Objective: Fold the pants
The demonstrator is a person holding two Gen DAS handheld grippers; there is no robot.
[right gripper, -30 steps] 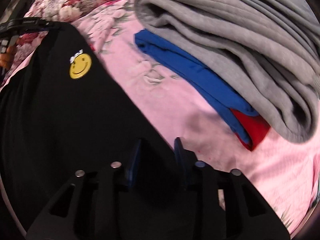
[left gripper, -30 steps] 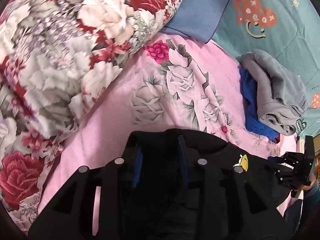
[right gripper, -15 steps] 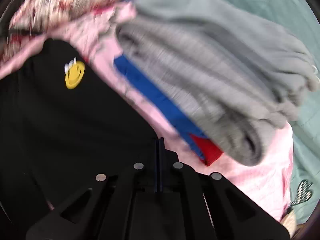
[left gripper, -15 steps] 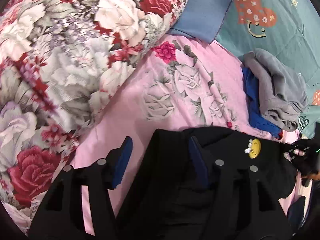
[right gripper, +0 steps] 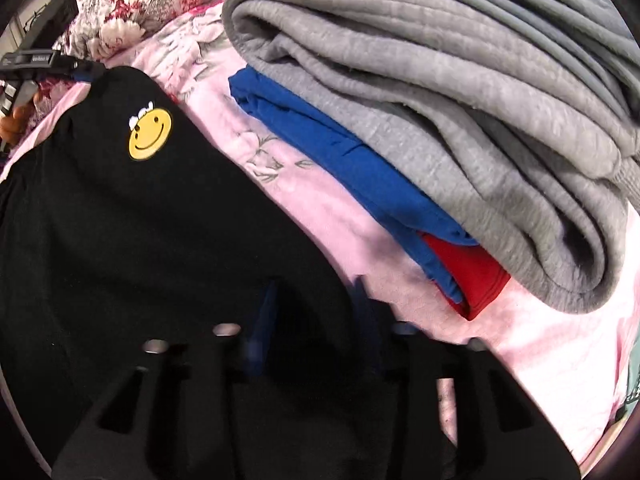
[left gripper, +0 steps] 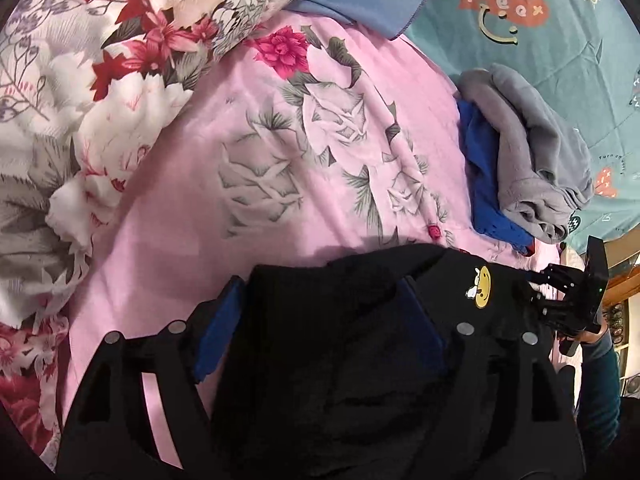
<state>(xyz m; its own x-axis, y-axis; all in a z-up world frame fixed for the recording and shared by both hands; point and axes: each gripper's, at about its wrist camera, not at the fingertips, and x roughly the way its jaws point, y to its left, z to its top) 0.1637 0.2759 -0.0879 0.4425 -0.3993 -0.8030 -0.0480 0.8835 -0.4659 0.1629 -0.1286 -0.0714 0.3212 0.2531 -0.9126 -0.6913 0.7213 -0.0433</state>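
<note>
Black soft knit pants with smiley patch (left gripper: 344, 360) draping limp, light — both hand-held grippers (left gripper: 320, 320) (right gripper: 316, 312) opening, released, straddling cloth; edge pinch is looking best.

Left gripper (left gripper: 320, 312) angles downward, jaws spreading wide with cloth between them; right gripper (right gripper: 316, 308) tilts steeply down, jaws parting slightly.

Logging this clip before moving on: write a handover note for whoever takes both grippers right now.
Left gripper: fingers opening, black pants lying between them, not pinched.
Right gripper: fingers opening over the pants' edge; grip unclear.
Pants lie bunched on the pink floral sheet, smiley patch up, beside the stacked grey and blue garments.
Left: finish the fold and tidy it.
</note>
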